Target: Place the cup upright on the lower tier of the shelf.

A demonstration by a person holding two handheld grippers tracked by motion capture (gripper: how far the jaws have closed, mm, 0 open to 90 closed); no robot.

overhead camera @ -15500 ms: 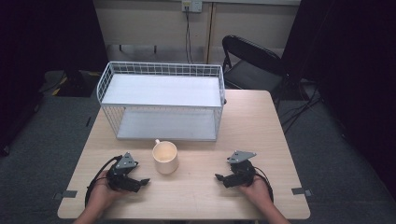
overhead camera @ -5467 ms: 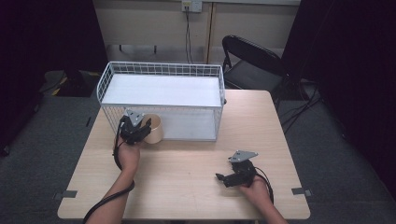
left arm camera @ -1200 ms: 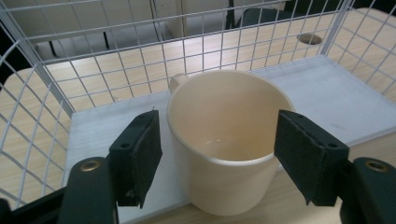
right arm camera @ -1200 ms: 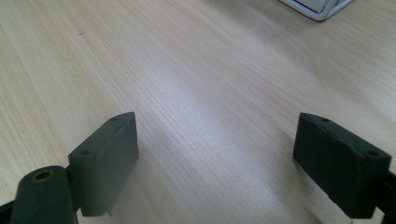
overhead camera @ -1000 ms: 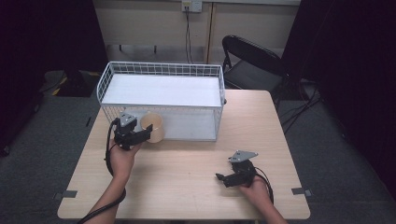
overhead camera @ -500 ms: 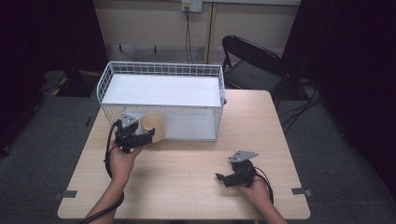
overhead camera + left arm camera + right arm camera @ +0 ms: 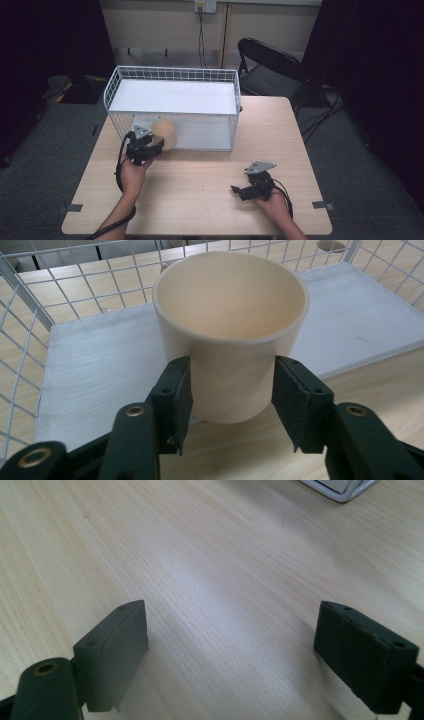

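Cup gripped at the mouth of the wire basket, placement not finished.

High view: the left gripper [image 7: 150,146] holds the cream cup [image 7: 164,134] against the front of the white wire basket [image 7: 172,73] on the bench [image 7: 200,175]; the right gripper [image 7: 239,190] rests well apart, near the bench's front. Left gripper view: the jaws have just been closing and both pads press the cup's [image 7: 230,330] lower wall, with the basket's white floor [image 7: 100,375] behind it. Whether the cup's base rests on that floor or on the bench edge is hard to tell; release remains. Right gripper view: the jaws stand wide over bare wood, with only a corner of the basket in frame.
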